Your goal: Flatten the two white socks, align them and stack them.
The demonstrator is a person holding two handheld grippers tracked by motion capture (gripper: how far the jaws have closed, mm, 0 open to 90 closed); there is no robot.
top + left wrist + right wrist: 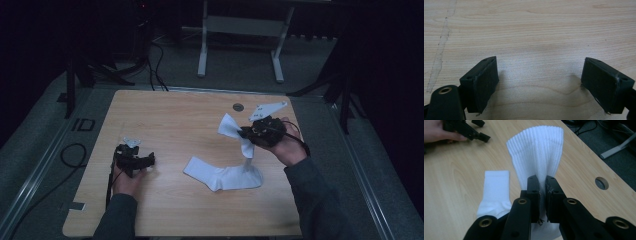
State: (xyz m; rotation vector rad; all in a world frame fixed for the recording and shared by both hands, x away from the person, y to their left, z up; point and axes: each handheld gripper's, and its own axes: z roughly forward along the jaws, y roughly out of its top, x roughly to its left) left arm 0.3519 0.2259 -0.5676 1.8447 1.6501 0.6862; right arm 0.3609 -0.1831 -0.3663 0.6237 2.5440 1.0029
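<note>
Two white socks on the wooden table [165,120], one sock [220,176] flat with cuff toward the left, lifted sock [537,152] pinched in the right gripper [543,195], cuff up, left gripper [539,82] spread wide, holding nothing, no readable writing

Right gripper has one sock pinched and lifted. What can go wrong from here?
1. The right gripper pinches only a thin fold of the lifted sock, so it may slip out.
2. Its lower end meets the flat sock, which may drag along.
3. The left gripper is open on bare table, no support.
</note>
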